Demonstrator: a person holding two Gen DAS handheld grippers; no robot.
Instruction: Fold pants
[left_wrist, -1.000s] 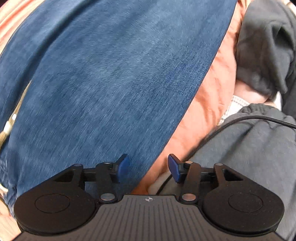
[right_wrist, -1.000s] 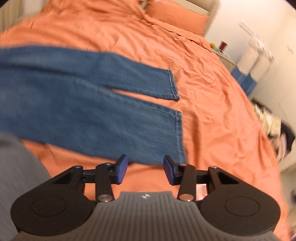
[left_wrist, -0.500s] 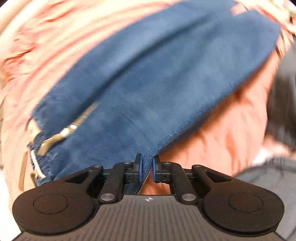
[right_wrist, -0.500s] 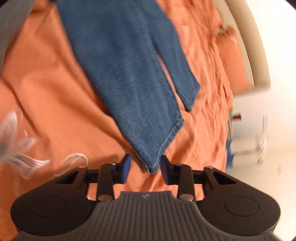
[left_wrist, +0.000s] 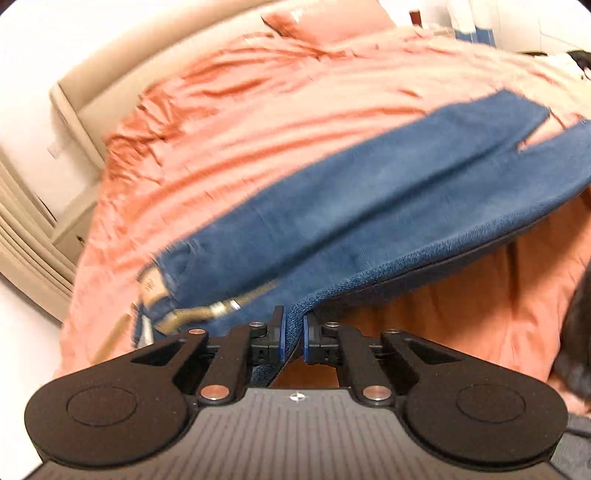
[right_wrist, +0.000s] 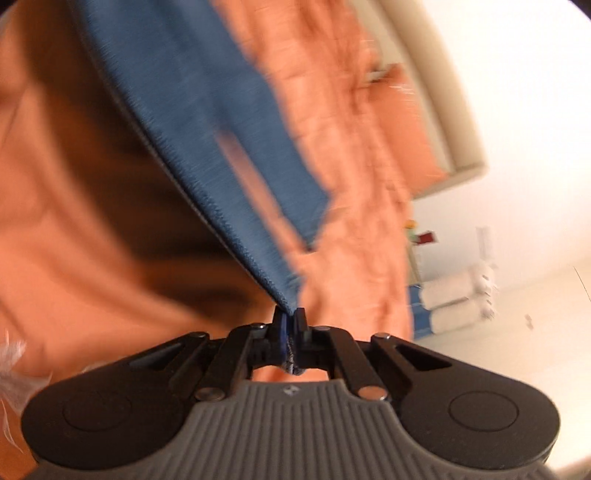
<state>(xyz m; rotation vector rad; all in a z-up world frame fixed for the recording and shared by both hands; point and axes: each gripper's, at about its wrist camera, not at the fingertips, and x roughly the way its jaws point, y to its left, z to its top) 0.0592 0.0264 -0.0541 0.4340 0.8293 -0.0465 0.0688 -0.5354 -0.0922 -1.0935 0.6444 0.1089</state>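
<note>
Blue denim pants (left_wrist: 369, 206) lie across an orange bedsheet (left_wrist: 258, 110), waist end near me with a brass zipper (left_wrist: 221, 308) showing. My left gripper (left_wrist: 293, 334) is shut on the near side edge of the pants close to the waist, lifting it off the sheet. In the right wrist view the pants (right_wrist: 207, 122) hang as a taut blue strip from the corner of the leg hem, and my right gripper (right_wrist: 290, 328) is shut on that corner. Both legs' far ends show at the right of the left wrist view.
A beige padded headboard (left_wrist: 110, 62) and an orange pillow (left_wrist: 325, 18) sit at the far end of the bed. Dark clothing (left_wrist: 576, 325) lies at the right edge. Past the bed stand white rolls on blue boxes (right_wrist: 454, 295) and a small bedside stand (right_wrist: 417, 236).
Both grippers closed on the denim, the left at the waist-side edge, the right at the hem corner. The left one rose and tilted, bringing the headboard into view; the edge now hangs above the sheet.
</note>
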